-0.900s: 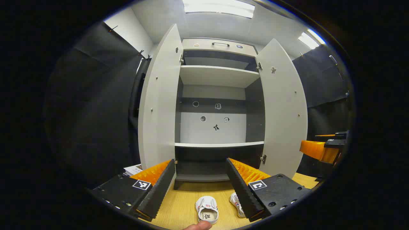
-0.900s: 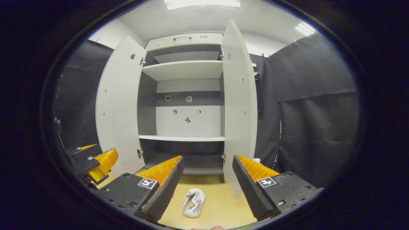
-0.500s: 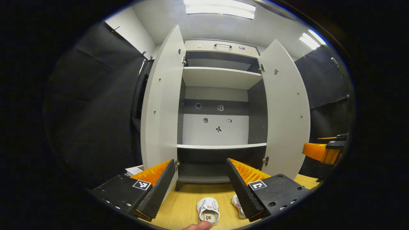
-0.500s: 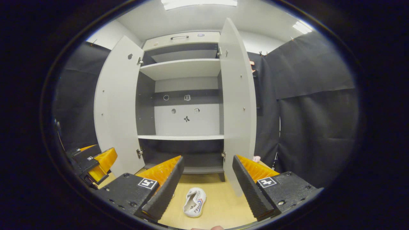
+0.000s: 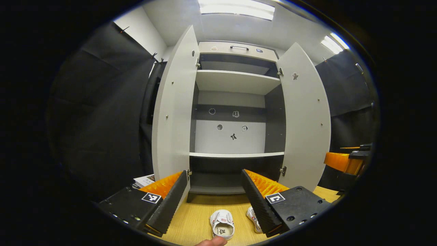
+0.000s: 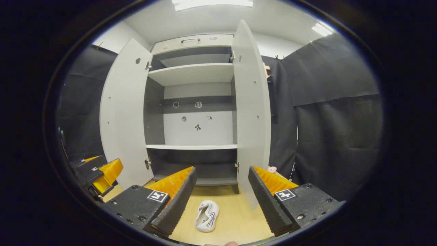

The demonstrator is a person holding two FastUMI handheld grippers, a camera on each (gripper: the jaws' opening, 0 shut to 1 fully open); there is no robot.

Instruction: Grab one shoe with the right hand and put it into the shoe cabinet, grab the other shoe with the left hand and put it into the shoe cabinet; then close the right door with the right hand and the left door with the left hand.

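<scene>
Right gripper [image 6: 222, 191] wide open and empty, white shoe [image 6: 207, 216] on the floor directly below-ahead between its fingers, long axis toward the open shoe cabinet [image 6: 191, 147]; left gripper [image 5: 215, 194] equally wide, holding nothing

Second shoe [image 5: 253, 218] half-hidden — behind tongs [image 5: 218, 201].

The left gripper [image 5: 214, 196] points level and forward, its two fingers spread wide with nothing between them. A fingertip [image 5: 211, 242] of the person's hand pokes in at the bottom edge of the left gripper view. The right gripper [image 6: 222, 193] is held the same way, level, fingers wide apart and holding nothing. In each view the other gripper sits low at the side, roughly abreast.
</scene>
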